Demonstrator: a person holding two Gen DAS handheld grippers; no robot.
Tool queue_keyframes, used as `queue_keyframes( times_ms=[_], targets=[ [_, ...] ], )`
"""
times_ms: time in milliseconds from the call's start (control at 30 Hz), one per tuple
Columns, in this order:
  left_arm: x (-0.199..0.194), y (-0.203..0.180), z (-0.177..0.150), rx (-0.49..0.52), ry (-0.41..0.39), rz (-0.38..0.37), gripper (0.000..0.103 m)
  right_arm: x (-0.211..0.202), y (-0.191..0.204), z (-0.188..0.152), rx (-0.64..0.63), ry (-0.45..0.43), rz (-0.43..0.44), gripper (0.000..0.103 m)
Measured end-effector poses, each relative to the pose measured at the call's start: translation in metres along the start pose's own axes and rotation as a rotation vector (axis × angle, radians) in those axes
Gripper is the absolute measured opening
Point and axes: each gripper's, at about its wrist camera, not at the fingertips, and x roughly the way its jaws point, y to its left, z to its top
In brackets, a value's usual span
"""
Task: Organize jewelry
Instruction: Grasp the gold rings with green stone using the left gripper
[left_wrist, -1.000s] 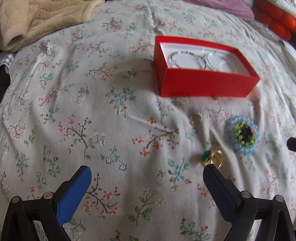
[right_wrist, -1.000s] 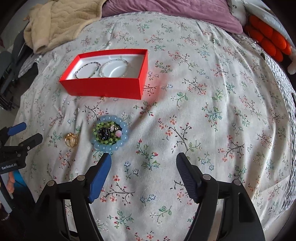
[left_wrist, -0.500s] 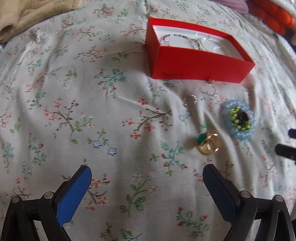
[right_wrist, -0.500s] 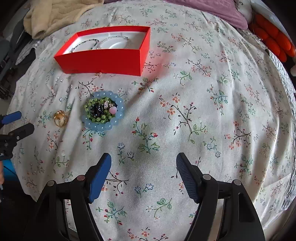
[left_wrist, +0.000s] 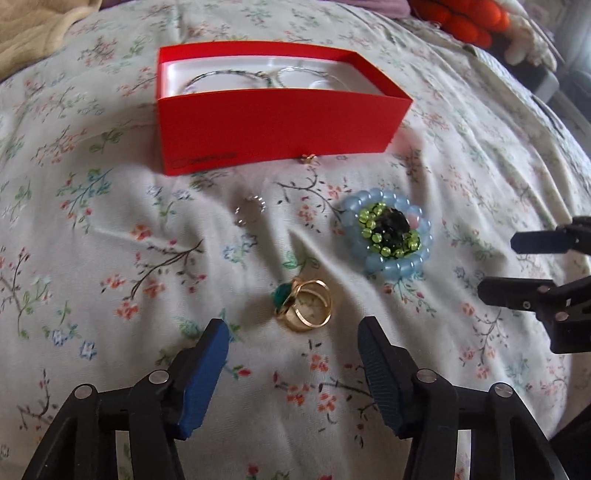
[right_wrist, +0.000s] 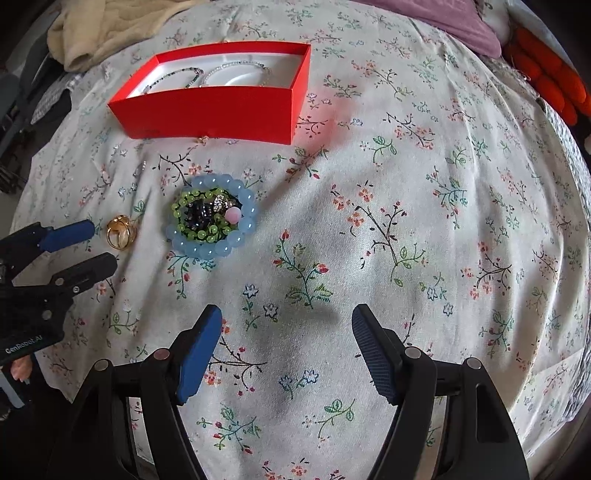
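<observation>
A red box (left_wrist: 273, 125) (right_wrist: 221, 107) with a white lining holds two thin bracelets (right_wrist: 207, 75). On the floral bedspread in front of it lie a gold ring with a green stone (left_wrist: 304, 304) (right_wrist: 120, 230), a small silver ring (left_wrist: 251, 214), a tiny gold piece (left_wrist: 308, 158) at the box's foot, and a pile of blue, green and black bead bracelets (left_wrist: 388, 234) (right_wrist: 210, 218). My left gripper (left_wrist: 293, 336) (right_wrist: 99, 245) is open, just short of the gold ring. My right gripper (right_wrist: 286, 326) (left_wrist: 498, 264) is open and empty, to the right of the bead pile.
A beige blanket (right_wrist: 110, 29) lies at the back left. A purple pillow (right_wrist: 443, 14) and an orange soft item (right_wrist: 546, 81) lie at the back right. The bed's edge drops away on the left (right_wrist: 22, 122).
My left gripper has moved forward and right, up to the gold ring, and its jaws have narrowed. My right gripper has moved forward a little.
</observation>
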Motion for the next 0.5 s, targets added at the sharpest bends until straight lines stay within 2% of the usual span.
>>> queue_keyframes(
  times_ms=[167,267,333,500],
  targets=[
    [0.011,-0.01,0.001,0.095,-0.034,0.018,0.057,0.002,-0.002,0.001,0.002,0.004,-0.001,0.075],
    [0.017,-0.016,0.0,0.147,-0.046,0.038,0.045,0.004,-0.003,0.001,0.003,0.003,-0.007,0.075],
    [0.018,-0.017,0.001,0.159,-0.046,0.049,0.03,0.005,-0.005,0.001,0.004,0.001,-0.013,0.076],
    [0.014,-0.015,0.002,0.152,-0.027,0.057,0.03,0.01,-0.004,0.003,0.004,-0.001,-0.014,0.075]
  ],
)
